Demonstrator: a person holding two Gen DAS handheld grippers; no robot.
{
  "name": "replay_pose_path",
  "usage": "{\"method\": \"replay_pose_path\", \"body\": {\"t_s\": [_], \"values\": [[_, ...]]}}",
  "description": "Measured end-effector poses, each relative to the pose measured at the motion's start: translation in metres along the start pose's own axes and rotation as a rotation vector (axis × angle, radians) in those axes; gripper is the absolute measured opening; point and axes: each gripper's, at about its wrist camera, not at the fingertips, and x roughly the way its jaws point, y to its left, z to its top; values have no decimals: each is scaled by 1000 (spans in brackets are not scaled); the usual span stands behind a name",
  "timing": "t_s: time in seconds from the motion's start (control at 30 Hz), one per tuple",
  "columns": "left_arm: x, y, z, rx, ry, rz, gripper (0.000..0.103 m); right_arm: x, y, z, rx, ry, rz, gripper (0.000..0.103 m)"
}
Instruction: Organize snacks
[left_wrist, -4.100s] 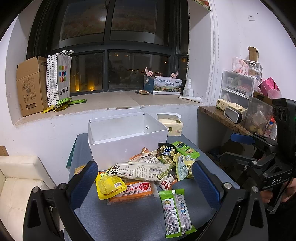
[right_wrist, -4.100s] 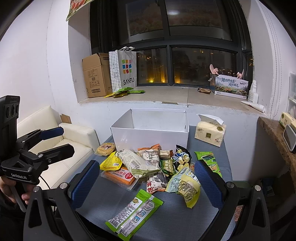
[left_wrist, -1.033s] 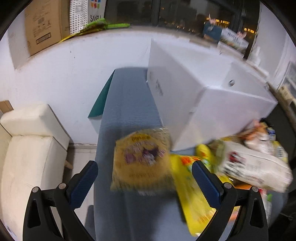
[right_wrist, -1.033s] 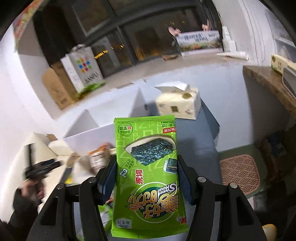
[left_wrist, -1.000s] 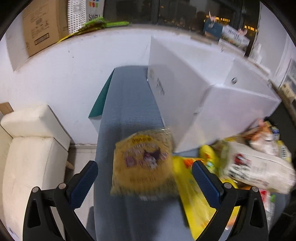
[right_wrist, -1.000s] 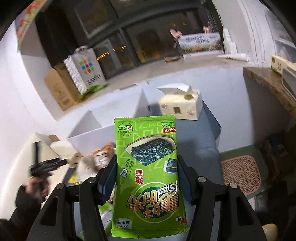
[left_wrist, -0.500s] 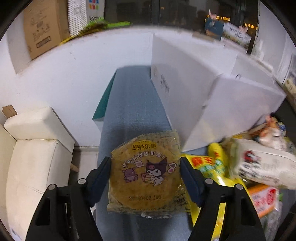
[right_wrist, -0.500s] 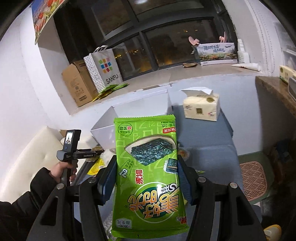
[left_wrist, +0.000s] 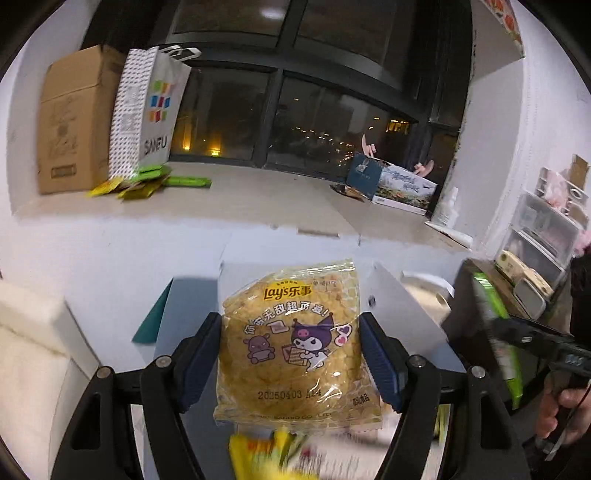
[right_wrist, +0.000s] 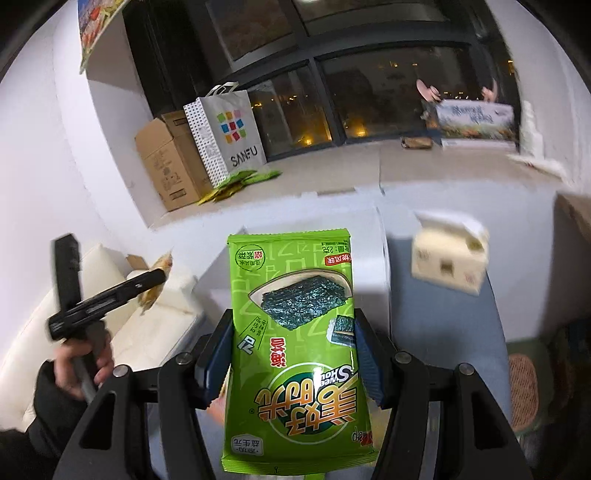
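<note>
Your left claw (left_wrist: 290, 354) pinches a crinkly clear pouch of round yellow crisps (left_wrist: 295, 347). Your right claw (right_wrist: 291, 347) squeezes a flat, glossy green seaweed packet (right_wrist: 291, 332), with the white cardboard box (right_wrist: 380, 266) just beyond it.

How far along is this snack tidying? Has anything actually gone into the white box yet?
Nothing can be confirmed as packed: neither view looks into the white box. In hand right now: the left gripper is clamped on a yellow Lay's packet, and the right gripper holds a green seaweed packet, both lifted in front of the box. Left to do: drop both in, then handle the blurred packets below.
</note>
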Motion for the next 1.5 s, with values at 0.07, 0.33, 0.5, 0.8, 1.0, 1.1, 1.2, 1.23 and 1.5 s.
{"method": "replay_pose_path", "body": {"t_s": [0.07,0.33,0.5,0.8,1.0,1.1,1.2,1.23,1.5], "values": [[24,-4,13,-5,30,14,78,32,-1,30,-6,28,-48,64],[121,-5,19,86,181,168,84,144,-34,84,-15,160,-170,65],[130,0,8,108,237,171,103,172,-54,87,18,233,-205,83],[88,6,9,37,154,86,103,138,-53,85,5,143,-180,103],[9,-10,7,74,7,22,103,74,-20,86,-106,31,-136,103],[-45,-23,-19,104,-64,-44,103,29,-9,78,-150,-53,-134,103],[-76,-29,-43,114,-58,-50,103,-28,0,57,-146,-164,-64,103],[-87,-28,-54,90,-39,-48,103,-38,3,51,-146,-177,-49,103],[-140,-30,-124,4,-16,-126,103,-102,19,-49,-143,-162,-38,103]]}}
